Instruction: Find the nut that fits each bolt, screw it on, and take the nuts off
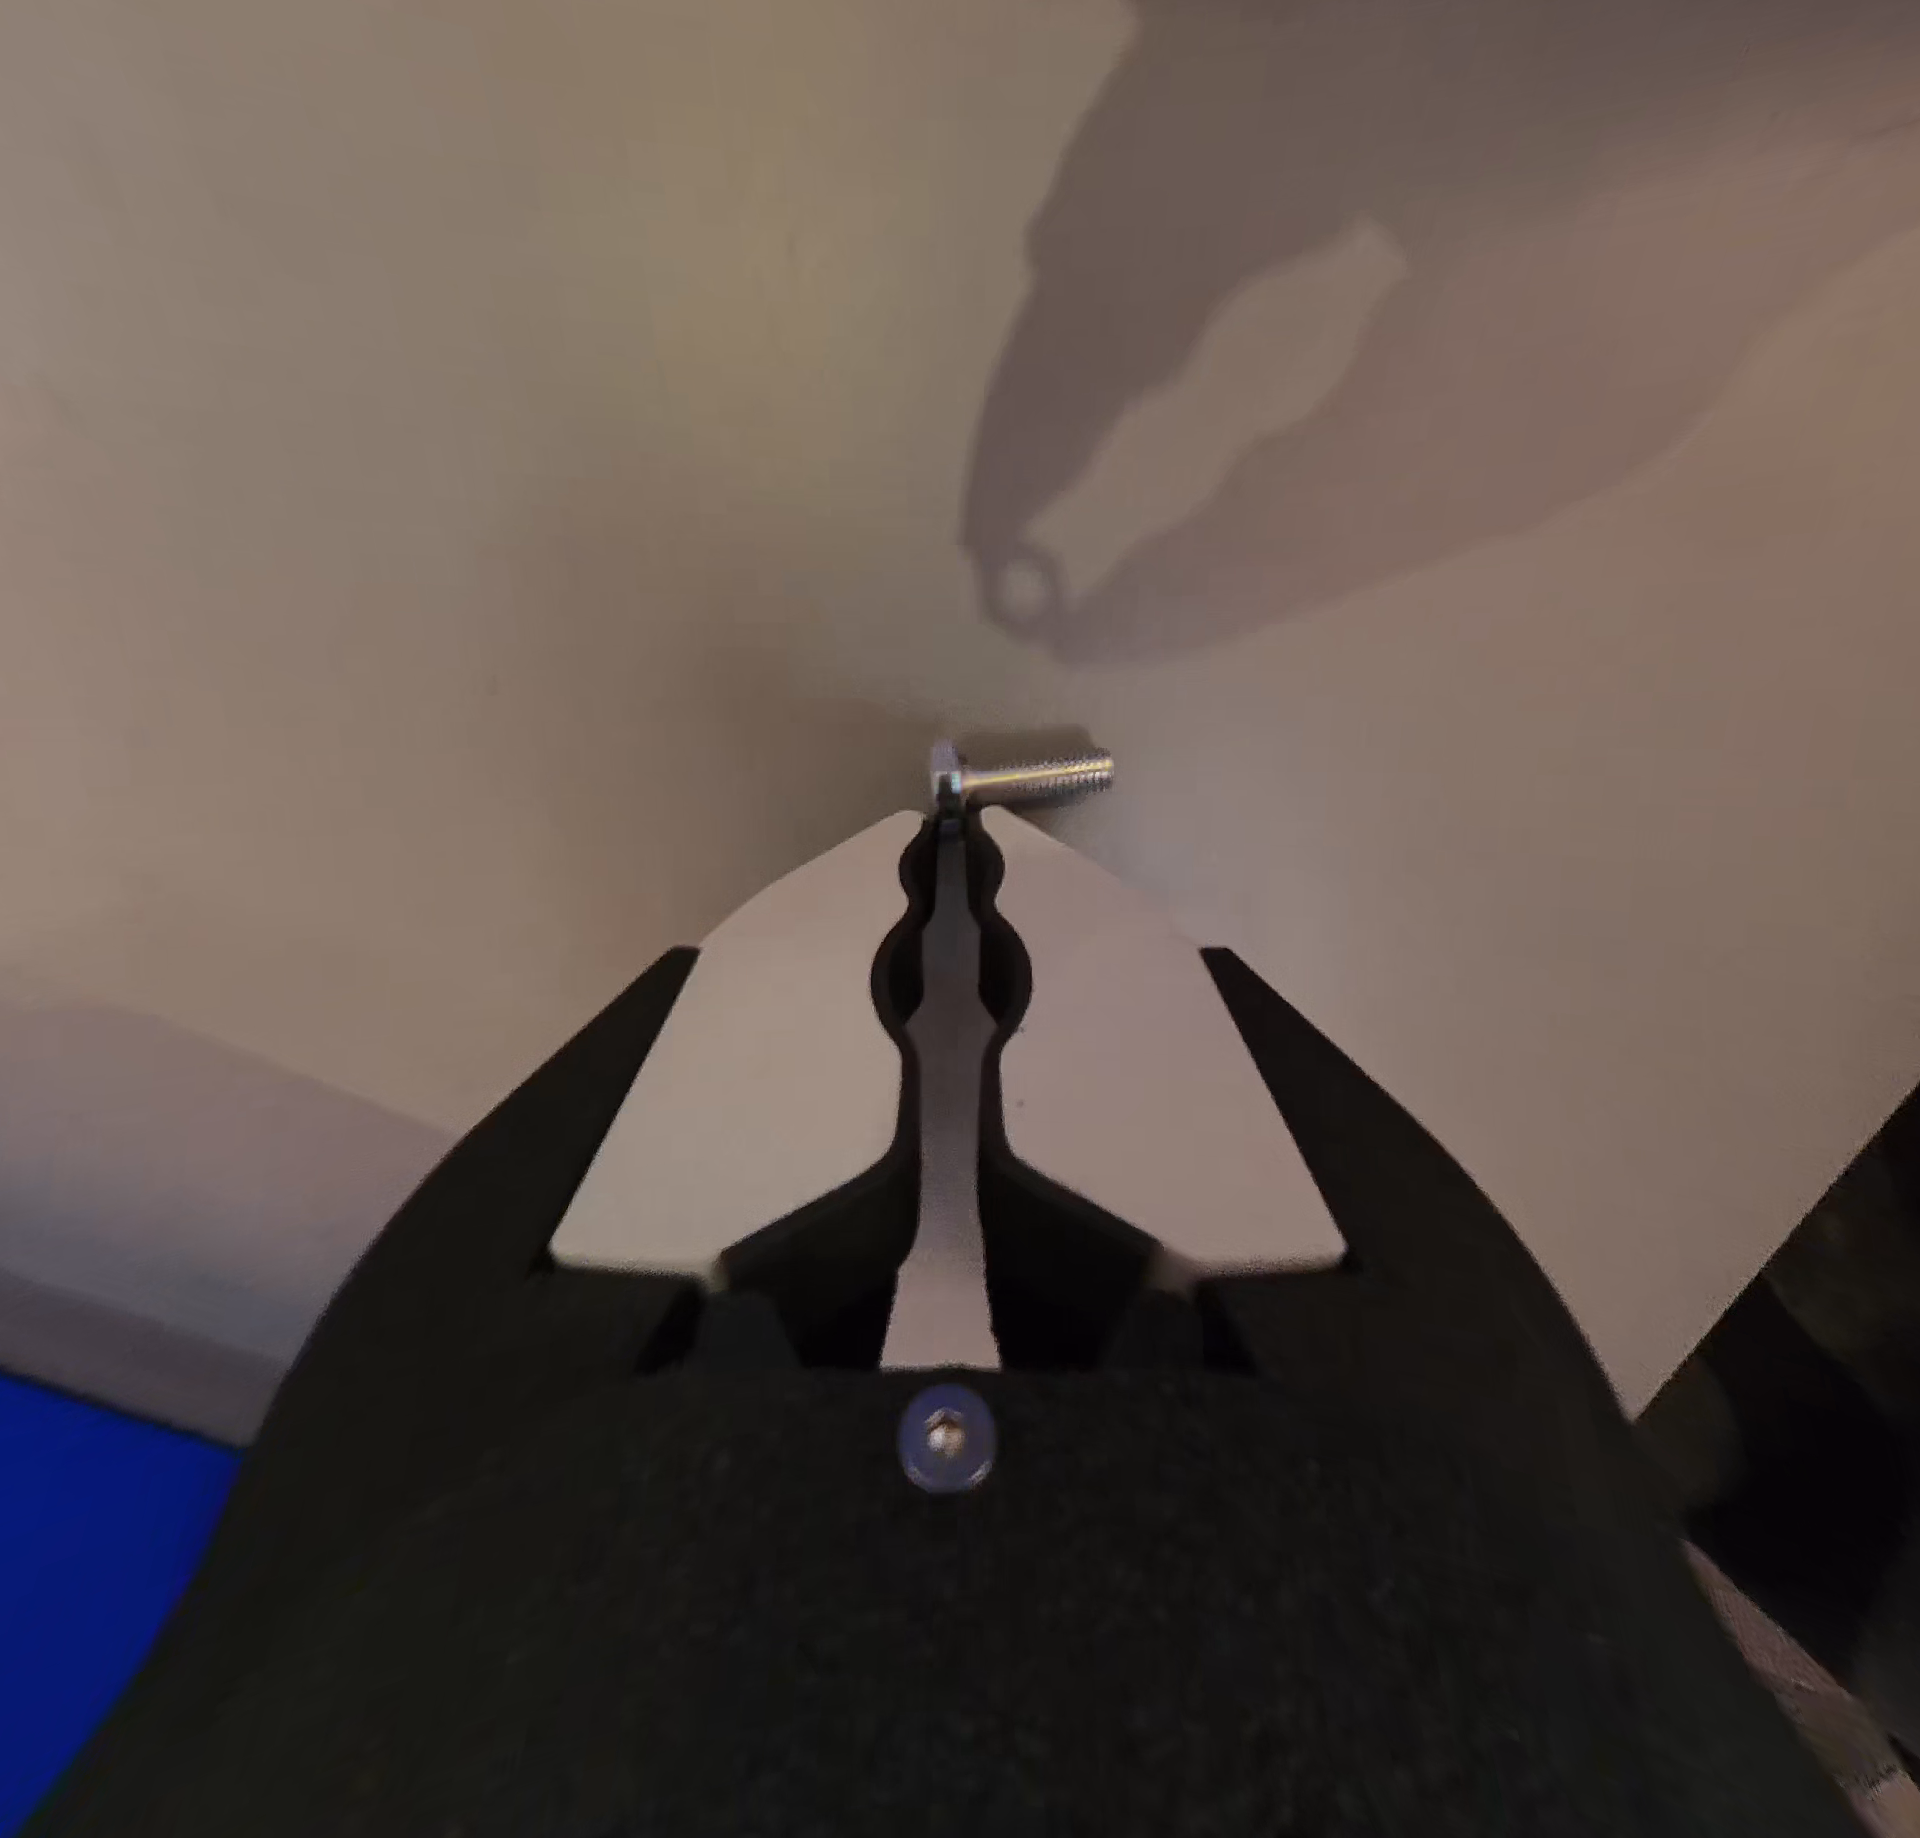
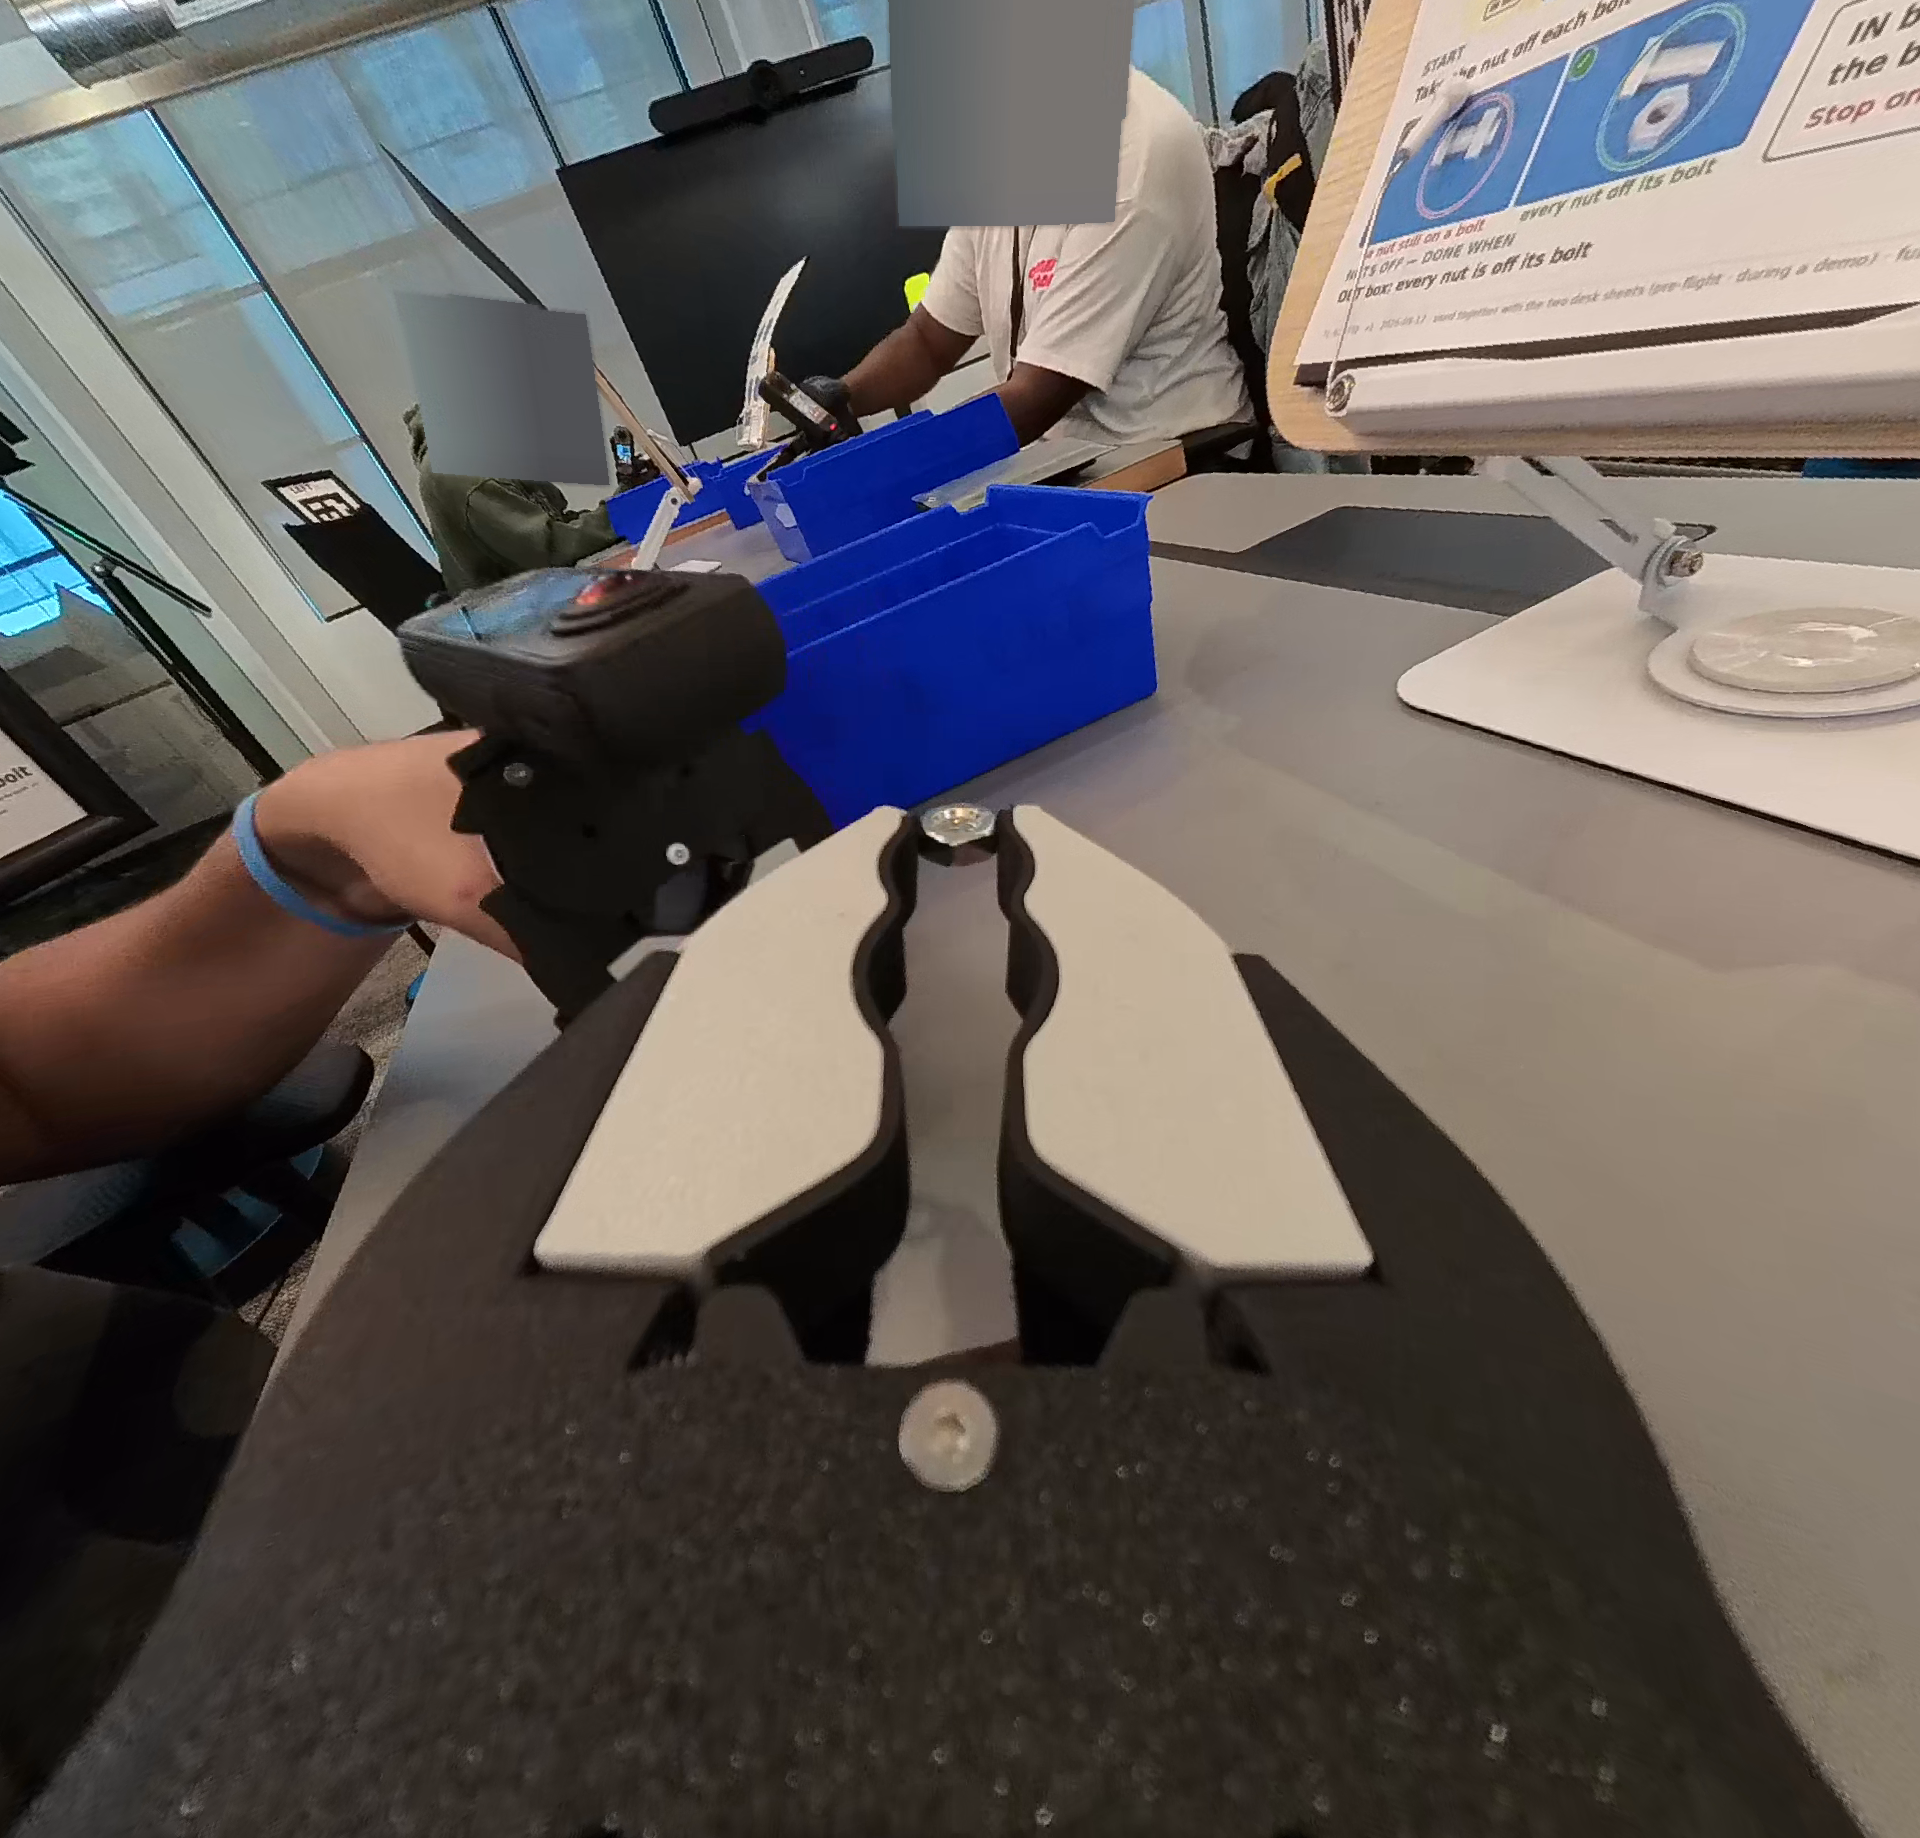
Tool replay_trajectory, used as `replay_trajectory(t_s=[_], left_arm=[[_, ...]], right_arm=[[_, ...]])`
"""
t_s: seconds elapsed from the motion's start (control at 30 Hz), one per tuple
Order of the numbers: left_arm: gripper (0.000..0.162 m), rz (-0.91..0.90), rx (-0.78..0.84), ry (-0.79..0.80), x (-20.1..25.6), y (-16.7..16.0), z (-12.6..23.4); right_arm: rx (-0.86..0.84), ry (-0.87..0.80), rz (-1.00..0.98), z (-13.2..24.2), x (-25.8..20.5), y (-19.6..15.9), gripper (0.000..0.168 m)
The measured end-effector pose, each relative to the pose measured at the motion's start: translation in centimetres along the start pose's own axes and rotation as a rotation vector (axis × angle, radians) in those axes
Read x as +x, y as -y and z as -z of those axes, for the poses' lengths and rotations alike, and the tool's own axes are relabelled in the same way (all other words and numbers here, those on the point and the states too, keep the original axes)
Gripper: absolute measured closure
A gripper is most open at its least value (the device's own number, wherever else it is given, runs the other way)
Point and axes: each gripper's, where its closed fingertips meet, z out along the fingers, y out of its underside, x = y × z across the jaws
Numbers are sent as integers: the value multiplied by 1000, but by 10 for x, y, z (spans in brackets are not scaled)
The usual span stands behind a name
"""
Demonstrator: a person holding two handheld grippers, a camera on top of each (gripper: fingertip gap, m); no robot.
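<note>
Over the grey table [image 2: 1351,853], left gripper [image 1: 948,820] pinches a small bolt [image 1: 1023,776] by its head, shank sticking out sideways to the right; right gripper [image 2: 957,838] clamps a silver nut [image 2: 956,824] at its tips, blue bin [image 2: 966,645] just behind

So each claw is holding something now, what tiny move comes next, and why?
Probably bring the right gripper and its nut over to the bolt, hole lined up with the threaded end. The left gripper pinches the bolt's head, leaving its threads bare.
</note>
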Motion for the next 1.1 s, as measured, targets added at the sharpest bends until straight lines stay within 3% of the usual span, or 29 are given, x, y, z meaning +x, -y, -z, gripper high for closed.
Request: replay_trajectory(t_s=[0.2,0.33,0.4,0.47,0.57,0.6,0.73,0.8,1.1], left_arm=[[156,7,46,15,-2,-4,4],[144,-19,36,26,1,-8,6],[138,-139,12,117,-7,-8,13],[136,-343,-28,229,-15,-6,25],[122,-680,-100,300,-15,3,37],[117,-795,-84,299,-12,8,38],[126,-1144,96,261,3,22,40],[128,-1217,106,218,4,19,37],[122,-1376,-147,16,3,-5,20]], right_arm=[[-17,0,8,-2,0,-4,154],[-16,-3,4,-2,1,-4,154],[-15,-4,4,-1,2,-3,154],[-11,-1,4,-1,1,-3,154],[-18,-2,9,-2,1,-4,154],[-22,-4,10,-2,1,-5,154],[-27,-12,8,-1,4,-6,154],[-28,-12,9,-1,4,-5,154],[-48,6,8,-4,1,-8,154]])
